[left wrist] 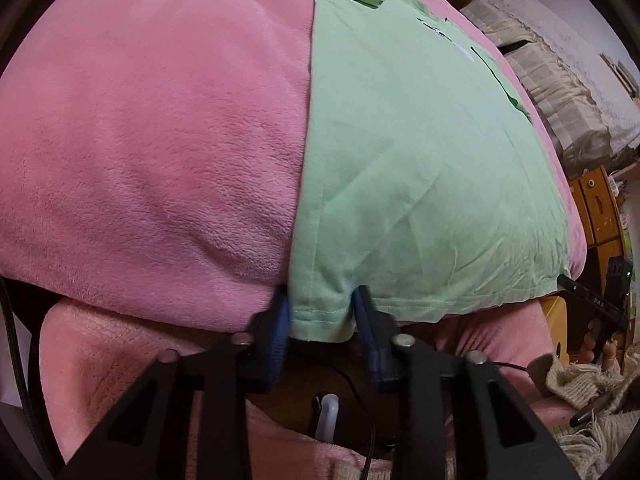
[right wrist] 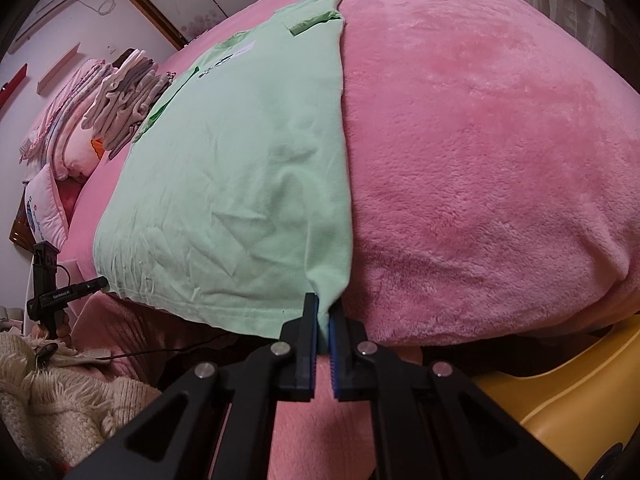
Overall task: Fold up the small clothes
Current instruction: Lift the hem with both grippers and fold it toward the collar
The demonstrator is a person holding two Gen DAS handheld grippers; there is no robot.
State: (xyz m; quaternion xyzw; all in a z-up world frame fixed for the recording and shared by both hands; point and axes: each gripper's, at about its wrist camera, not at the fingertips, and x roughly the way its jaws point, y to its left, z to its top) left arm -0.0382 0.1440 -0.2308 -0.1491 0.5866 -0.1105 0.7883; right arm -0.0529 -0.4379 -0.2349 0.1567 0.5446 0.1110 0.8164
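Shirt: pale green T-shirt (left wrist: pixel 400 160), spread flat on the pink fleece blanket (left wrist: pixel 140 140) covering the bed; hem at the bed's near edge, draping slightly over it; collar end toward the far edge.
Shirt shape: long and narrow, both long edges straight, so I judge the sides are already turned in; a darker green strip lies across the far end, and a small dark print shows near the collar.
Left gripper: left gripper (left wrist: pixel 322 320) at the hem's left corner, jaws drawn in on the cloth; the blue pads (left wrist: pixel 280 320) sit either side of a pinched tab of hem. Grip reads as made, though the cloth bunches loosely between them.
Right gripper: right gripper (right wrist: pixel 322 320) at the hem's right corner, jaws nearly together with a thin fold of green fabric clamped between the pads.
Step in hand: both hem corners caught; I judge this the start of the lengthwise fold, hem toward collar.
Next move calls for: lifting both corners together and level, carrying them over toward the far end, keeping the hem taut between the two grippers so the side folds don't spill open.
Risk: plush blanket may drag on the underside; an uneven lift would skew the fold.
Surroundings, left of the shirt in the right wrist view: a stack of folded clothes (right wrist: pixel 128 96) and bedding (right wrist: pixel 60 120) well apart from the shirt; a cream knit throw (right wrist: pixel 60 392) lies below the near edge.
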